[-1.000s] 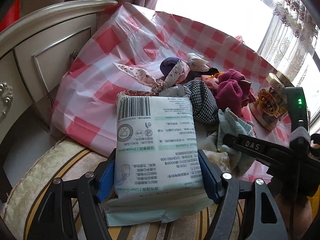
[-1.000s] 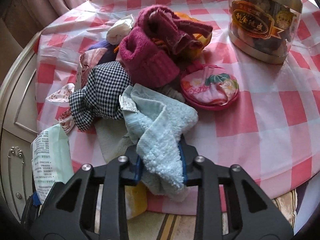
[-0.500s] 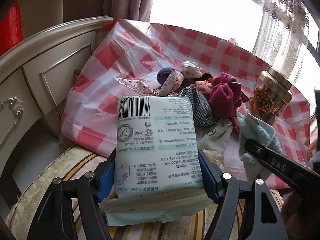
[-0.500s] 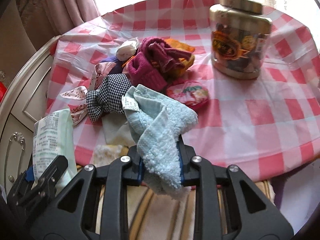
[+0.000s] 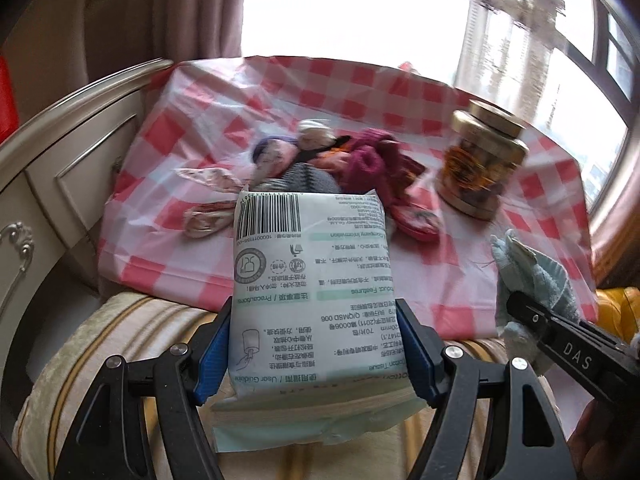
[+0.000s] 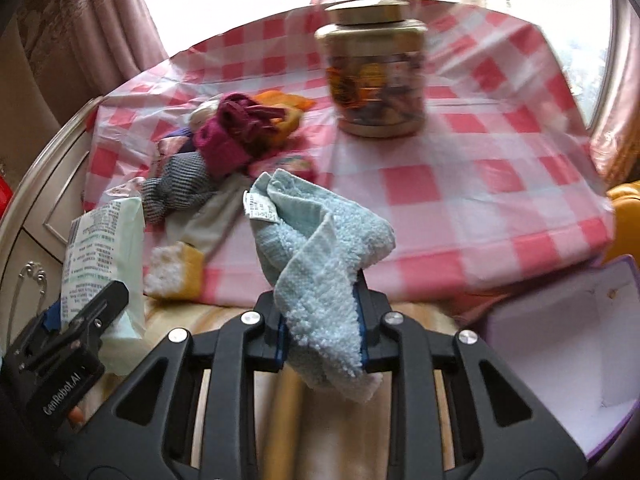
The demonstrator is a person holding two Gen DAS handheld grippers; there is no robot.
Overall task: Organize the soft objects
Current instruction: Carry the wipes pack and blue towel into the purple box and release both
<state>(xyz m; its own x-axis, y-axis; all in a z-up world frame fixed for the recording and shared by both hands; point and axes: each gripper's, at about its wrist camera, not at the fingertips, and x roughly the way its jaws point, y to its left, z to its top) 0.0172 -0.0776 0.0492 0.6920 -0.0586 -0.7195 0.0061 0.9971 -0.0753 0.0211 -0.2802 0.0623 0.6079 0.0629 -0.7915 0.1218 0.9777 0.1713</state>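
Observation:
My left gripper [image 5: 316, 344] is shut on a pale green tissue pack [image 5: 312, 280] and holds it above a striped cushion, short of the table. The pack also shows at the left of the right wrist view [image 6: 100, 240]. My right gripper [image 6: 320, 328] is shut on a light blue towel [image 6: 316, 236] that droops over its fingers; the towel also shows at the right of the left wrist view [image 5: 532, 280]. A heap of soft things lies on the red-checked tablecloth [image 6: 480, 184]: a maroon knit piece [image 6: 236, 128], a houndstooth cloth [image 6: 180, 188] and a floral pouch [image 5: 412, 216].
A gold-lidded jar [image 6: 376, 88] stands on the table behind the heap. An open purple box with a white inside [image 6: 560, 336] sits low on the right. A yellow and white sponge [image 6: 176, 272] lies at the table's front edge. A cream cabinet [image 5: 60, 184] stands to the left.
Both grippers have pulled back and up from the table with the tissue pack and the towel still held. The heap and the jar look farther away, and the purple box has come into view.

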